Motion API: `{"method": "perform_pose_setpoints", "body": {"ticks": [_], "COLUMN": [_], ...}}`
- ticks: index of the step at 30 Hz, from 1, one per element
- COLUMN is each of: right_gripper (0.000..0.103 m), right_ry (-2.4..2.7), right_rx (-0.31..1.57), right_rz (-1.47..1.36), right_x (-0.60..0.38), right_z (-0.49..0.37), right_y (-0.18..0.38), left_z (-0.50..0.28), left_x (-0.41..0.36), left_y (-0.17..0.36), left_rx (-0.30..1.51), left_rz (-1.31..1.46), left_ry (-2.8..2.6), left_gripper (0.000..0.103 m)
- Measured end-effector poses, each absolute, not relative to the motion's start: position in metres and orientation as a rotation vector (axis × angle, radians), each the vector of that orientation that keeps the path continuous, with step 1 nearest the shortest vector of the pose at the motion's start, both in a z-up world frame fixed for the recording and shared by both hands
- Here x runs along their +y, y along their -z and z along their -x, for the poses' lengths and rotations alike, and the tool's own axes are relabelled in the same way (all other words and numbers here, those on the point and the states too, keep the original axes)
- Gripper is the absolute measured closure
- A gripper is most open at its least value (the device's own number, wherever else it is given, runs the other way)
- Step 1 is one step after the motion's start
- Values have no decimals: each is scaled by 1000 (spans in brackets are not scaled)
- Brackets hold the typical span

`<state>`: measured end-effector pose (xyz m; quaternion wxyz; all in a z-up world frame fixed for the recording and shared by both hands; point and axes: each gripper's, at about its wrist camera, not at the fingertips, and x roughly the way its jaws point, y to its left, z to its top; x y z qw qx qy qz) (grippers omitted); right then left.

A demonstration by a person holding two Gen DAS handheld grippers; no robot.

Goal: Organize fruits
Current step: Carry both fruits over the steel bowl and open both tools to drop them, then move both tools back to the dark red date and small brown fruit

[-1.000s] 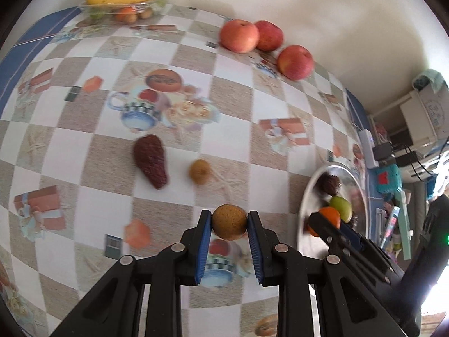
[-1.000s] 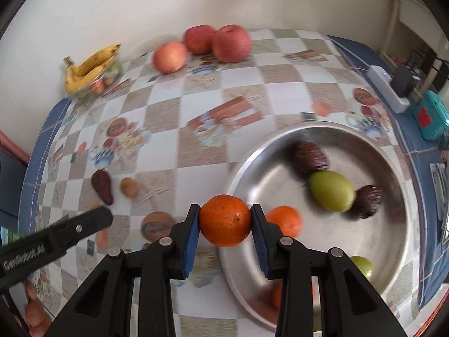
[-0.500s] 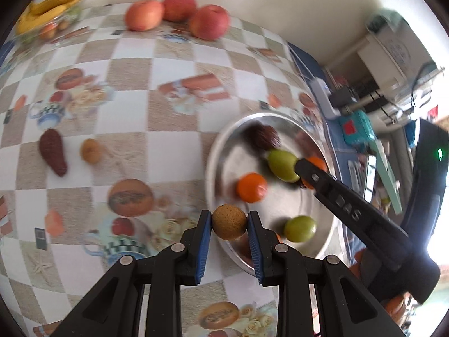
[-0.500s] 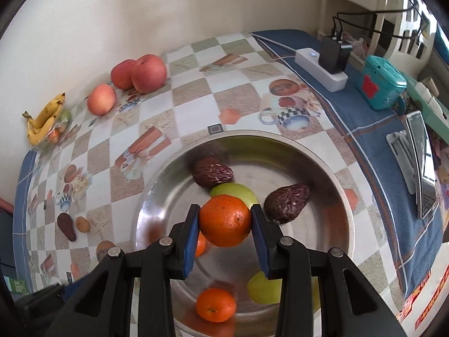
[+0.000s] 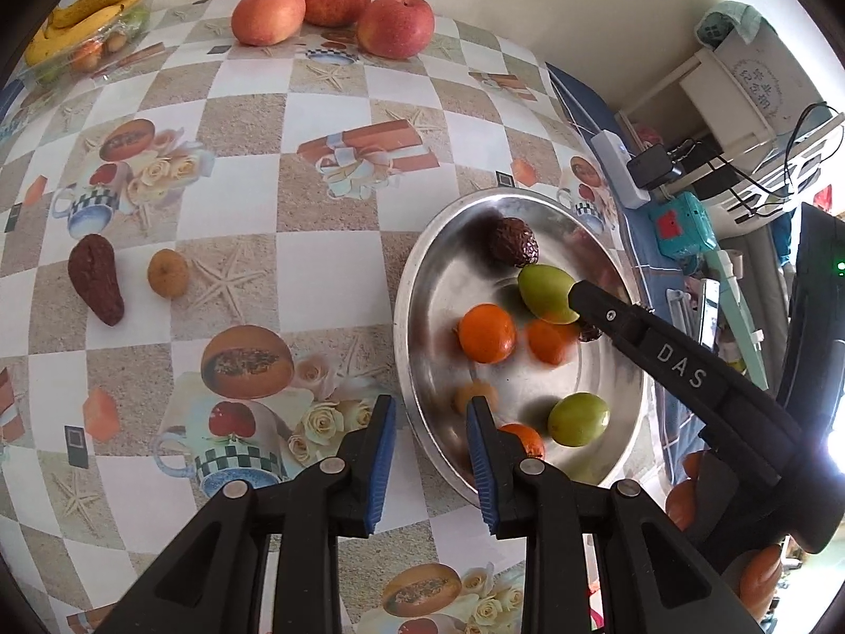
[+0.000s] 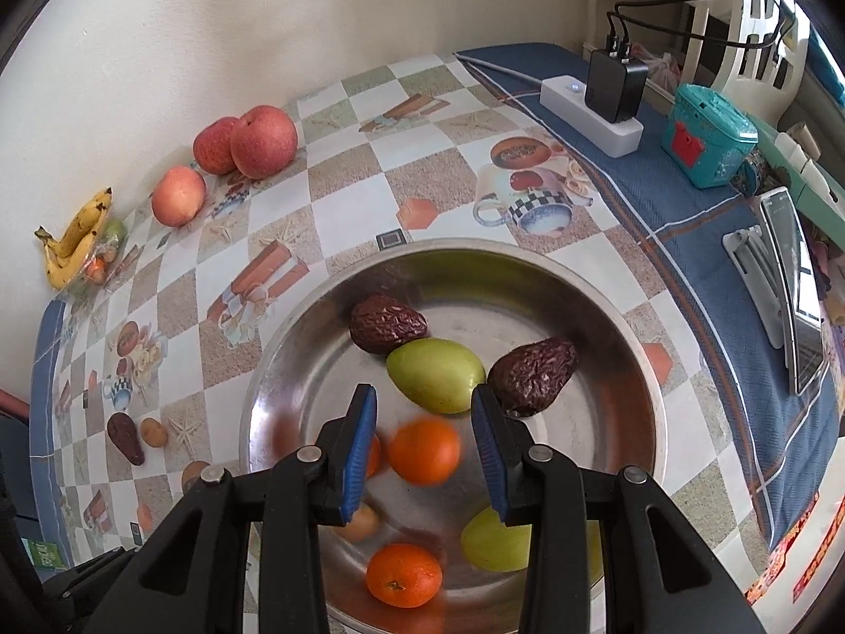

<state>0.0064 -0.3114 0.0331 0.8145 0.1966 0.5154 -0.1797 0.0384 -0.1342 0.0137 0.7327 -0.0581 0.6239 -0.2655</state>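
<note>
Blurred orange [image 6: 424, 451] and, perhaps, a tan fruit [image 5: 475, 396].

We look forward along each gripper's fingers, the left view from beside the steel plate [image 5: 417, 285], the right view close above it, both sharing plate and checked tablecloth [image 5: 317, 243].

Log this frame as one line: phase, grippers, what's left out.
phase: release | left gripper: open | right gripper: open | metal bowl: orange blurred | on table: dark date, small brown fruit
</note>
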Motion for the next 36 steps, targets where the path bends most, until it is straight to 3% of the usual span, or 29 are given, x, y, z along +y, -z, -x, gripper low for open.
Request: {"method": "perform_pose_setpoints", "body": {"ticks": [9, 16, 19, 21, 25, 27, 28, 32, 36], "right_gripper": [64, 65, 64, 54, 47, 19, 15, 9, 8], "right_ry": [371, 298, 295, 291, 277, 267, 261, 264, 258], "right_rx": [1107, 1112, 1116, 1123, 1125, 1119, 1111, 1108, 1110], "right_rz": [-427, -405, -349, -312, -296, -304, -307, -305, -311], "right_x": [-310, -303, -297, -293, -292, -292, -292, -291, -290], "right_z": [-8, -11, -13, -14, -15, -15, -14, -15, -15], "right_y": [-31, -26, -26, -25, -24, -23, -23, -22, -21], "left_z": [-46, -61, -65, -68, -71, -72, -72, -75, -79], "left_x": [-120, -95, -84, -77, -65, -60, -57, -44, -33], "left_y": [-8, -2, 2, 6, 8, 7, 5, 1, 0], "left_rx": [1383, 1396, 1411, 1421, 1400, 1379, 1361, 1316, 1303], "left_rz": [126, 109, 116, 116, 115, 107, 103, 102, 112], "left_ry": [515, 349, 292, 251, 180, 143, 125, 64, 31], "left_gripper": [67, 39, 36, 27, 9, 0, 0, 0, 0]}}
